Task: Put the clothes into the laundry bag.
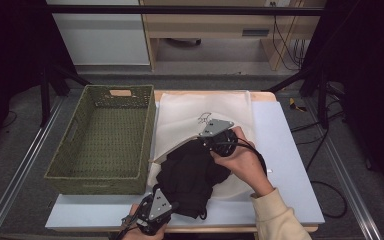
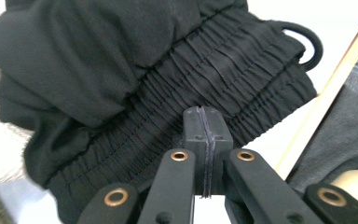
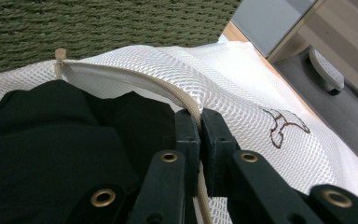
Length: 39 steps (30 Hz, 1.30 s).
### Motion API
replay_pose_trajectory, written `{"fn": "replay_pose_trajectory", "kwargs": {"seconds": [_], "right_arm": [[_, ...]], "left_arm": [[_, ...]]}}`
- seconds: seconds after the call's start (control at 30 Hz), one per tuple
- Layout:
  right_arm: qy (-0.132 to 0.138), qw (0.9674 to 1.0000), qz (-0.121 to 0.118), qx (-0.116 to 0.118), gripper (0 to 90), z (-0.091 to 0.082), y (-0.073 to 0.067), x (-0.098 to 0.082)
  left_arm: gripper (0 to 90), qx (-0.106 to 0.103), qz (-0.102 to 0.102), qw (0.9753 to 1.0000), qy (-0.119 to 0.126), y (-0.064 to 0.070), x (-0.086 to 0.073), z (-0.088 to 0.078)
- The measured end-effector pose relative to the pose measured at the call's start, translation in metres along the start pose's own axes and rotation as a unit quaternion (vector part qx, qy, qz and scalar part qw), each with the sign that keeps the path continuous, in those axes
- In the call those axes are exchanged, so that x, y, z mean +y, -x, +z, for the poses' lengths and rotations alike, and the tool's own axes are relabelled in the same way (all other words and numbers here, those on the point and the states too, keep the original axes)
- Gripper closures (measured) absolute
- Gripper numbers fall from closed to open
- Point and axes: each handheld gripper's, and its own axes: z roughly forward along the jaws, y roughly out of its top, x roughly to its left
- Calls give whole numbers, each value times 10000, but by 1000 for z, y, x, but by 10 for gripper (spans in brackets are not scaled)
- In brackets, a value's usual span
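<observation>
A black garment (image 1: 190,175) lies bunched on the table, its far part inside the mouth of a white mesh laundry bag (image 1: 205,107). My left gripper (image 1: 167,195) is at the near table edge, shut on the garment's gathered elastic waistband (image 2: 223,79), with dark cloth pinched between the pads. My right gripper (image 1: 203,142) is shut on the bag's beige zipper edge (image 3: 158,86) and holds the mouth up over the garment (image 3: 51,140). The bag's mesh (image 3: 242,93) carries a small dark drawing. A drawstring loop (image 2: 307,42) hangs at the waistband's end.
A green woven basket (image 1: 100,177) stands left of the bag, its wall (image 3: 98,23) close behind the bag's mouth. The pale blue table top (image 1: 285,155) is bare on the right. Metal rails run along both sides and cables lie on the floor at right.
</observation>
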Motion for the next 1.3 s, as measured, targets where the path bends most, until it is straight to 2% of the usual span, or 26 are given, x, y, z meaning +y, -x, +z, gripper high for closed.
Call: {"fn": "replay_pose_trajectory", "kwargs": {"seconds": [0.23,0.53,1.3], "right_arm": [[-11,10000,-8,20,864,1,-2,0],[-45,10000,-40,56,864,4,-4,0],[-78,9999,-67,103,867,4,-5,0]], "left_arm": [[900,79,53,9999,-118,-2,4,17],[900,147,61,9998,-75,-5,10,28],[900,188,56,9997,-117,-8,18,35]]}}
